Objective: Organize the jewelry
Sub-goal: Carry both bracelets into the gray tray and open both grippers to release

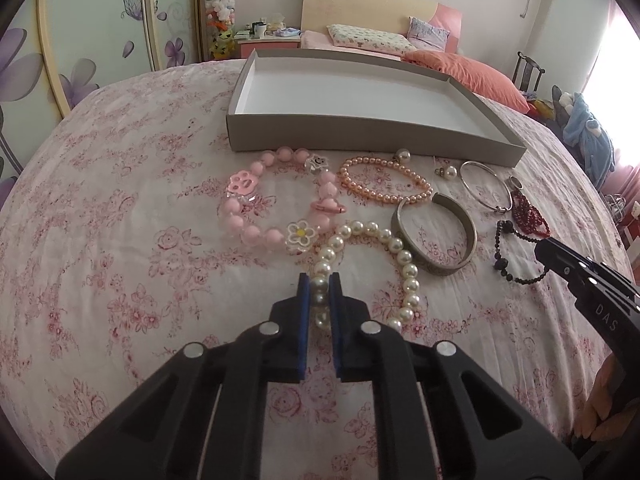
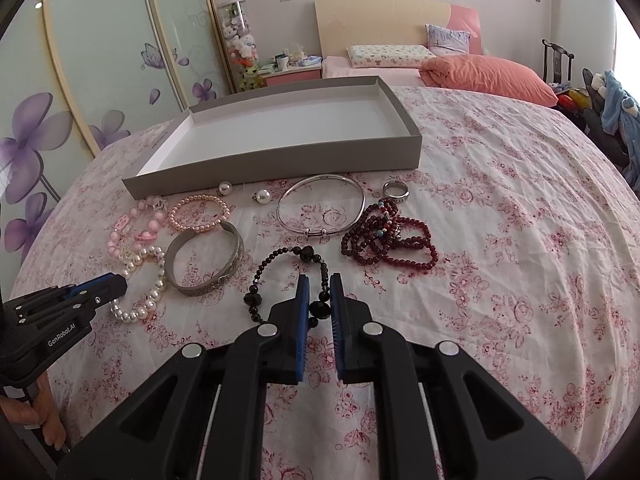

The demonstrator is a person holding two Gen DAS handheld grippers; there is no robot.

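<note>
Jewelry lies on a floral bedspread in front of an empty grey box (image 1: pixel 360 136) (image 2: pixel 280 160). My left gripper (image 1: pixel 320 280) is shut on a white pearl bracelet (image 1: pixel 400 252) (image 2: pixel 140 312). My right gripper (image 2: pixel 320 282) is shut on a black bead bracelet (image 2: pixel 260 276) (image 1: pixel 500 248). Nearby lie a pink charm bracelet (image 1: pixel 248 232), a peach pearl bracelet (image 1: pixel 380 192), a silver cuff (image 1: pixel 460 256) (image 2: pixel 224 276), a thin silver bangle (image 2: pixel 320 208) and dark red beads (image 2: pixel 384 240).
Two pearl earrings (image 2: pixel 262 196) and a ring (image 2: pixel 396 190) lie by the box's front wall. Pillows (image 2: pixel 488 76) sit at the bed's head. A wardrobe with purple flowers (image 2: pixel 80 100) stands at the left.
</note>
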